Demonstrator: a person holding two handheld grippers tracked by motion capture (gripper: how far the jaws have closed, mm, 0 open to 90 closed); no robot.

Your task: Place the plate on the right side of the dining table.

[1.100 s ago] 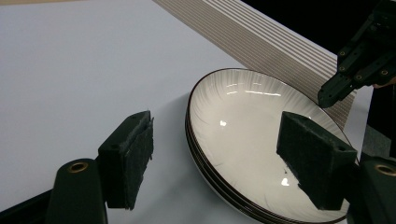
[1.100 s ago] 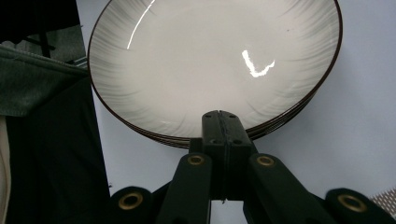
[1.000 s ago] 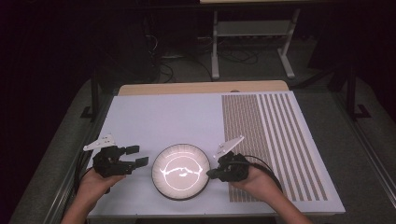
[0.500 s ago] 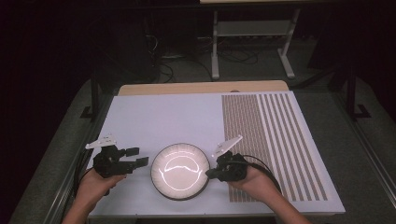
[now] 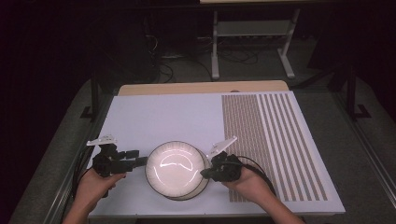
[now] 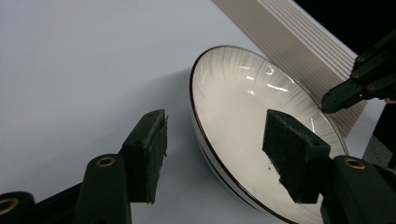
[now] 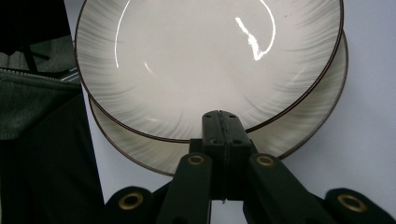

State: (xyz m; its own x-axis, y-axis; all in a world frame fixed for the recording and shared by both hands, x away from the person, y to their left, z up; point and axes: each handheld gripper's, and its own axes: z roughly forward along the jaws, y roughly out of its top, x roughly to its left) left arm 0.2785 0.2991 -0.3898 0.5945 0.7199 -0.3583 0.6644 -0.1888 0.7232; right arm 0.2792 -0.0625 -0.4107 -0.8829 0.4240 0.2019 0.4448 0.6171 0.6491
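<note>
A: What is seen nearest, at the right gripper (image 7: 223, 123)?

B: Its jaws are pressed together and pinched on the near rim of the upper bowl (image 7: 210, 60). A second bowl (image 7: 299, 126) is seen under it, offset a little, so the two are stacked.

A: Is the upper bowl lifted?

B: In the right gripper view it appears tilted above the lower one, but how far it has been raised cannot be told.

A: And the left gripper (image 6: 215, 149)?

B: Its jaws are spread, with the rim of the upper bowl (image 6: 247, 112) between them; no pad is seen pressing on it. The jaws have just been closing. Beyond them, across the bowl, the right gripper (image 6: 359, 86) is seen at the far rim.

A: Where is all this on the tabletop (image 5: 187, 116)?

B: The stack (image 5: 176, 169) is placed between the two sets of jaws, left gripper (image 5: 135, 161) on one side, right gripper (image 5: 208, 171) on the other; the striped mat (image 5: 275, 135) lies past the right jaws.

A: Which step is judged to be in hand?

B: The top bowl is being taken from the stack. Next, the left jaws would need to be closed on the rim, then both raised evenly so the lower bowl is not dragged
</note>
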